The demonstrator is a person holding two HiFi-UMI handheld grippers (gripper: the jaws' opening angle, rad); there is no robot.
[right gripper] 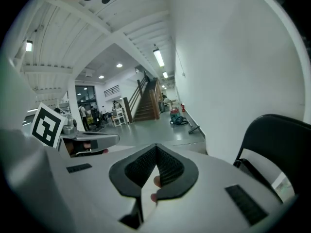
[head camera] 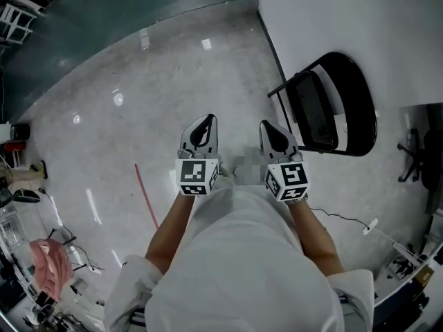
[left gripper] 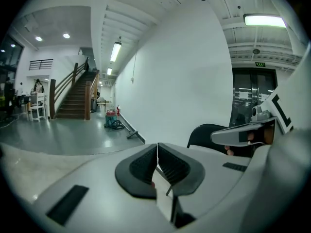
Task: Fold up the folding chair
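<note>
Grey floor [head camera: 138, 116]; black folding chair [head camera: 332, 109] stands against the wall [head camera: 332, 12]; left claw [head camera: 205, 121] and right claw [head camera: 271, 126] closed, empty.

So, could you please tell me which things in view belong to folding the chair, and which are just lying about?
For the job:
- folding chair, against the white wall
- left claw, shut, empty
- right claw, shut, empty

Lying about:
- red strip on the floor
- pink object
- white plug on a cable
</note>
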